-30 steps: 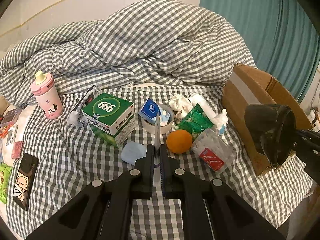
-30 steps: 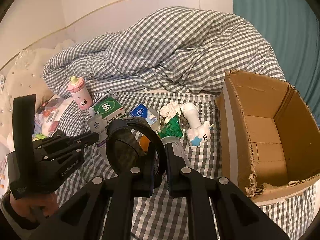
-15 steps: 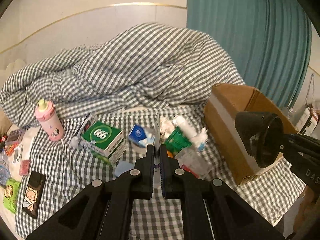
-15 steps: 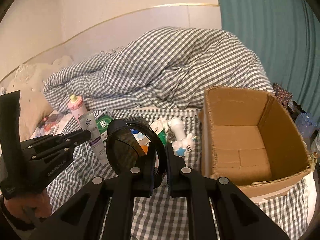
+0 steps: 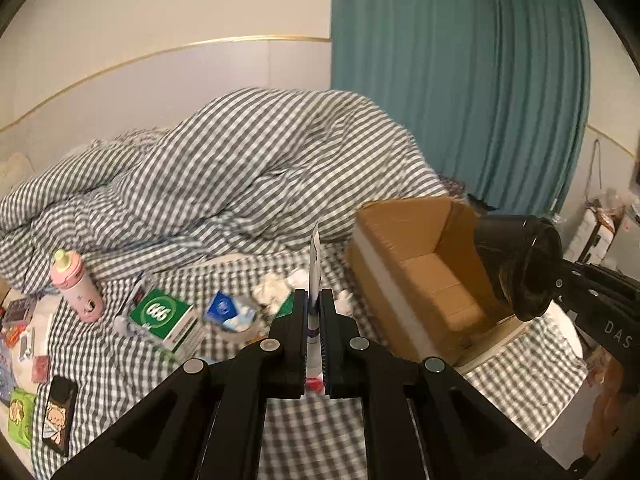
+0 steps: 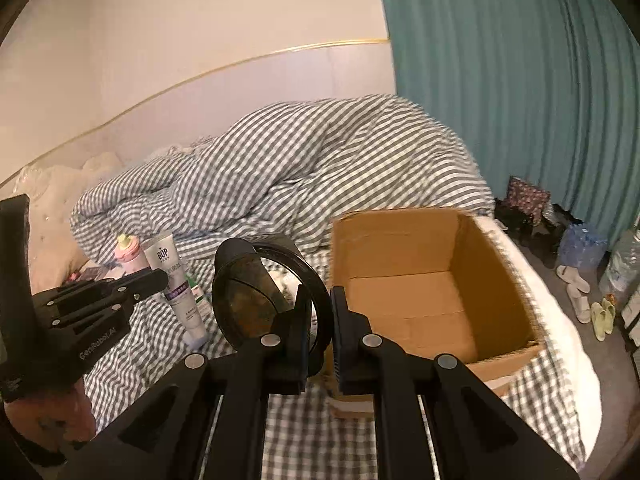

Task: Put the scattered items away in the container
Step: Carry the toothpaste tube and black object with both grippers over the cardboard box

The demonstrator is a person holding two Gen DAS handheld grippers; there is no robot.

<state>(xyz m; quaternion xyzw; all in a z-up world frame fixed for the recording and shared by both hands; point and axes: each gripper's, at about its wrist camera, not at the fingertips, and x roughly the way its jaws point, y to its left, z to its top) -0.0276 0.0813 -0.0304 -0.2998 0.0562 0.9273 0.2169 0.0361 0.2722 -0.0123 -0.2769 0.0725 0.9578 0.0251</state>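
Observation:
My left gripper (image 5: 313, 298) is shut on a white tube (image 5: 314, 256), which shows edge-on and stands up between the jaws. In the right wrist view the same tube (image 6: 176, 280) reads "BOP", held by the left gripper (image 6: 154, 279) at the left. My right gripper (image 6: 319, 298) is shut on the rim of a black cup (image 6: 256, 296), which lies tilted on its side. That cup (image 5: 516, 264) hangs over the near right corner of the open cardboard box (image 5: 400, 220). The box (image 6: 392, 240) shows nothing inside and stands on the checked bed at the right.
On the checked sheet lie a pink bottle (image 5: 76, 286), a green "666" box (image 5: 164, 314), a blue packet (image 5: 224, 308), a phone (image 5: 60, 408) and several small items. A bunched duvet (image 5: 260, 168) fills the back. The teal curtain (image 6: 520, 100) and floor clutter are on the right.
Both grippers have risen and swung right, carrying the tube and the cup. The box now sits nearer the middle of both views, with the cup over its corner.

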